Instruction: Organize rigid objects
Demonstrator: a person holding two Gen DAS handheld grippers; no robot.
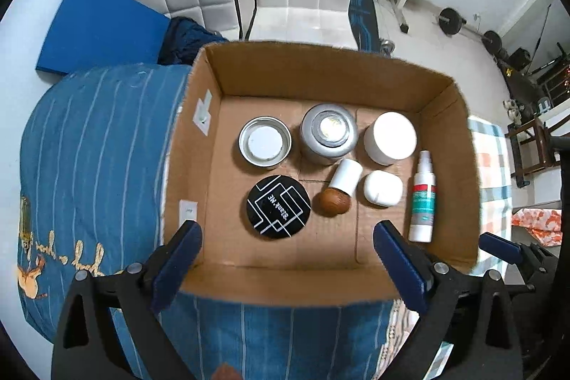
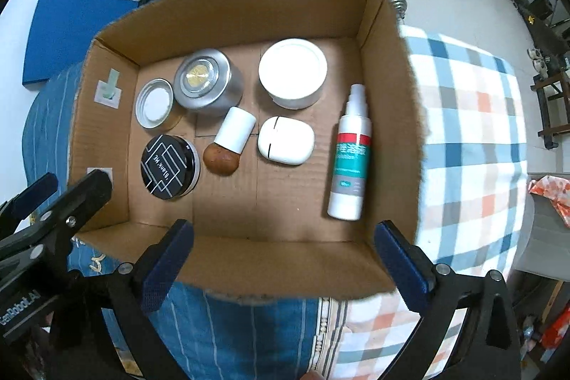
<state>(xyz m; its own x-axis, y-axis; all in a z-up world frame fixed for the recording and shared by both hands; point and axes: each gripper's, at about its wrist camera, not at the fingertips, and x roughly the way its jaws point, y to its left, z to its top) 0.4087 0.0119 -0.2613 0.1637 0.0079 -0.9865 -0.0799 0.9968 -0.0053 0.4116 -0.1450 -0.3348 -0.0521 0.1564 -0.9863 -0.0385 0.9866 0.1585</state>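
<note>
Hovering over the box (image 1: 270, 284), the left tool (image 1: 285, 244) is spread wide and empty, fingers straddling the near wall. Inside, left wrist view: open tin (image 1: 265, 140), silver can (image 1: 328, 133), white jar (image 1: 390, 138) along the back; black compact (image 1: 278, 207), brush (image 1: 340, 193), white case (image 1: 382, 187) in front; spray bottle (image 1: 423, 198) lying by the right wall. All sit apart, none gripped. Box rests on a bed with a blue striped cover (image 1: 92, 145).

Right wrist view: right tool (image 2: 285, 246) also released, nothing between the fingers, above the near wall of the box (image 2: 285, 269). Same items: tin (image 2: 155, 102), can (image 2: 206, 82), jar (image 2: 293, 72), compact (image 2: 170, 167), brush (image 2: 229, 145), case (image 2: 286, 140), bottle (image 2: 351, 155). The left tool (image 2: 53, 198) shows at the left edge beside the box wall. Plaid cover (image 2: 470, 138) to the right.

Step, as a guess: everything is boxed, so either the sorting is nearly done or it's a pause before a pick; edge blur makes stray items outside hard to rule out. Next move likely needs lowering one tool past the wall onto a single item without bumping its neighbours; the lying bottle and the brush could roll.
</note>
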